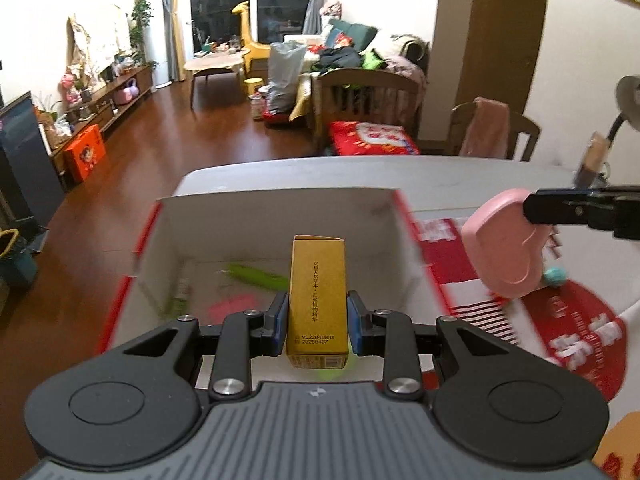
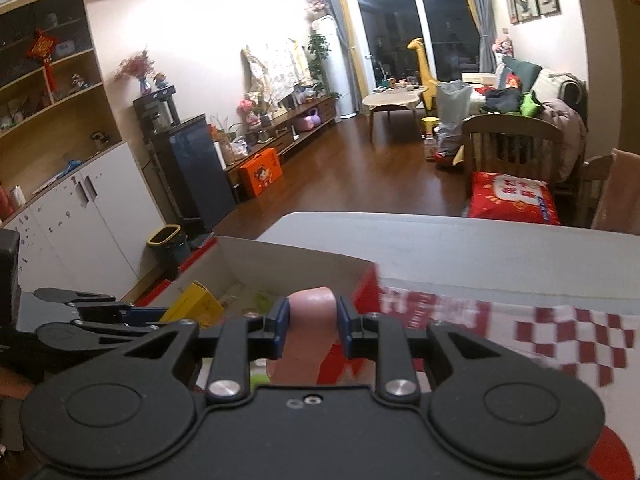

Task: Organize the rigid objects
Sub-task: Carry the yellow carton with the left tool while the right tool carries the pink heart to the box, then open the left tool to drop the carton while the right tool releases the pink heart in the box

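Observation:
My left gripper is shut on a tall yellow carton and holds it upright above the open red-and-white box. In the right wrist view the carton and the left gripper show at lower left over the box. My right gripper is shut on a pink heart-shaped case, held near the box's right wall. From the left wrist view the pink case hangs right of the box, gripped by the right gripper. Green and pink items lie blurred inside the box.
The box stands on a white table partly covered by a red-and-white printed cloth. A small teal ball lies on the cloth. A desk lamp stands at the far right. Wooden chairs stand behind the table.

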Available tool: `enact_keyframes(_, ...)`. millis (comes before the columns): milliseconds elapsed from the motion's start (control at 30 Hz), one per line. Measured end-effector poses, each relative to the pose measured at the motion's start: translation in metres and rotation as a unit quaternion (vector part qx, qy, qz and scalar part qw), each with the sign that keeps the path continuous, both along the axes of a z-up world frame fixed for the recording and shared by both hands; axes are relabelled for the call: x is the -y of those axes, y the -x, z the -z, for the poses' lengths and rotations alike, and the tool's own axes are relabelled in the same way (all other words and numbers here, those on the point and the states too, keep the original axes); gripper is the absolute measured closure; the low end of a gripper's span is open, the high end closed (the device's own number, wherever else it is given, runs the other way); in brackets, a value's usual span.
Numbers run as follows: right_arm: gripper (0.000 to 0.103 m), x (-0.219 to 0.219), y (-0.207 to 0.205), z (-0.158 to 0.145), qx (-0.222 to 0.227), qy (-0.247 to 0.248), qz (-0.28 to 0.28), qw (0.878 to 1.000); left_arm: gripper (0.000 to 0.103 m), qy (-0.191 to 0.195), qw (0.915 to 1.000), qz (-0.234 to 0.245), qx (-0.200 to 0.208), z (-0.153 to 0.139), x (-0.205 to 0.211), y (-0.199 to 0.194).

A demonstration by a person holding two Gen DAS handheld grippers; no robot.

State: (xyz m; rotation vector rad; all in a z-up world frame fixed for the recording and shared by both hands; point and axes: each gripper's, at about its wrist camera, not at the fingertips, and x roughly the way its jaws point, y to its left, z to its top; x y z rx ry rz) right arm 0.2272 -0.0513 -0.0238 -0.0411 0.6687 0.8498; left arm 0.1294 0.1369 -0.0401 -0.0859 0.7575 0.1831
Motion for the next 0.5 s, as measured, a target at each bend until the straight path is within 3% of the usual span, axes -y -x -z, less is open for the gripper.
enact_keyframes(267,0.079,-0.063,-0.009,0.029,-0.025,0.039,0.009,0.999,0.074,0.001,0.9984,-0.025,-0.05,0.027,-0.064,-0.015)
enact_keyframes(500,0.079,-0.105,-0.008,0.056,-0.05,0.068,0.008,0.996,0.074,-0.003,0.996,-0.031,-0.084,0.05,-0.087,-0.034)
